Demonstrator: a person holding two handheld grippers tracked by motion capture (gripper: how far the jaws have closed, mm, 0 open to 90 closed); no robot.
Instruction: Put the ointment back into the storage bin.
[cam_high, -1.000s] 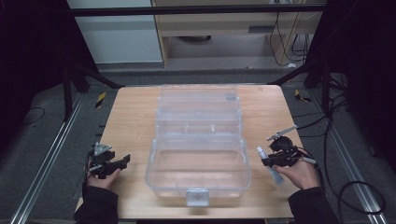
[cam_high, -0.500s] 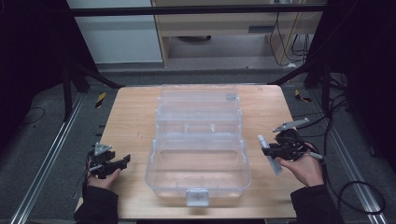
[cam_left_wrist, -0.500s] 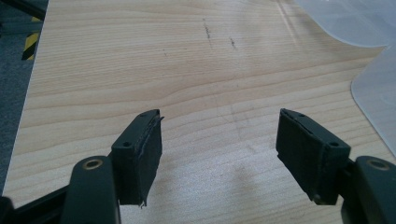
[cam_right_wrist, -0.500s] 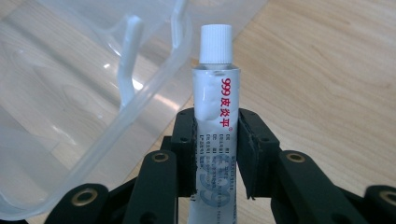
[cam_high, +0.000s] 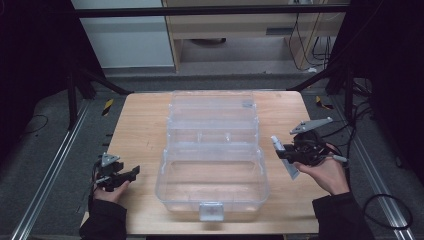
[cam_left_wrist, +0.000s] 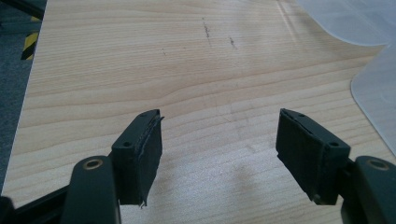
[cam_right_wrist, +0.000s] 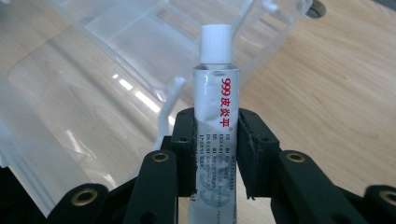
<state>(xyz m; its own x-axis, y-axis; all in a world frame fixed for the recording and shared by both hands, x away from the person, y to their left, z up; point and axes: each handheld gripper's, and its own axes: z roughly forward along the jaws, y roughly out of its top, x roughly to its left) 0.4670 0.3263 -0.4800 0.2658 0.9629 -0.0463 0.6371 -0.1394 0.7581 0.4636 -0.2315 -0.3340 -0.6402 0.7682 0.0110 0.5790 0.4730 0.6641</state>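
Gripping a white ointment tube (cam_right_wrist: 215, 126) between its two black fingers (cam_right_wrist: 252, 154), the right gripper (cam_high: 296, 151) hangs above the right edge of the desk (cam_high: 140, 130), just beside the clear plastic organizer box (cam_high: 212, 150). In the right gripper view the tube stands upright between the pads, white ribbed cap on top, red print down its side; its lower end is cut off behind the gripper body, and the smaller print is too fine to read. From the high view the tube shows as a pale strip slanting across the gripper, and the person's right hand (cam_high: 327, 172) covers much of the tool. The box lies open, perhaps with tiered trays, though its clear walls blur together and nothing inside can be made out. The left gripper (cam_high: 117, 175) rests low at the desk's left front, its fingers (cam_left_wrist: 140, 154) spread wide over bare wood, with a corner of the box just reaching its view's right edge.
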